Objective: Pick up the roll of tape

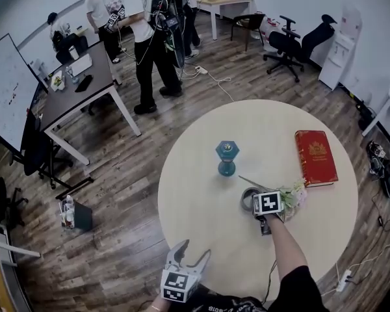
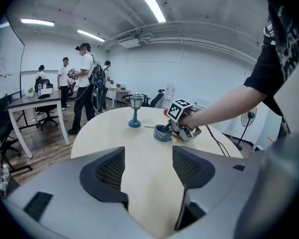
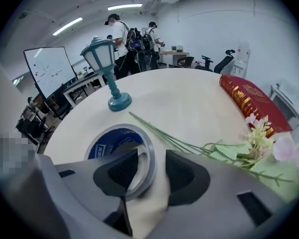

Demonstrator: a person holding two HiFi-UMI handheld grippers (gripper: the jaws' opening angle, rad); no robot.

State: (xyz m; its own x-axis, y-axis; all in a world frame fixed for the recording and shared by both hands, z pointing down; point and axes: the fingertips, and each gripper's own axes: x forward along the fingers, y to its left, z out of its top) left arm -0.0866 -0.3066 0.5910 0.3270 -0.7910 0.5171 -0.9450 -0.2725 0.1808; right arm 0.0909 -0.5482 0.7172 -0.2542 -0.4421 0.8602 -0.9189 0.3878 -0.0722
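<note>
My right gripper sits half-spread astride the near wall of the roll of tape, one jaw in its hole, not yet pinching. I'd seat deeper before squeezing and avoid the flower stems just beside. The roll lies flat on the table. My left gripper hangs spread, empty.

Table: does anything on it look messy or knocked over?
Only the flower sprig: it lies flat on the table beside the roll of tape, not in a vase. Nothing looks spilled or broken.
</note>
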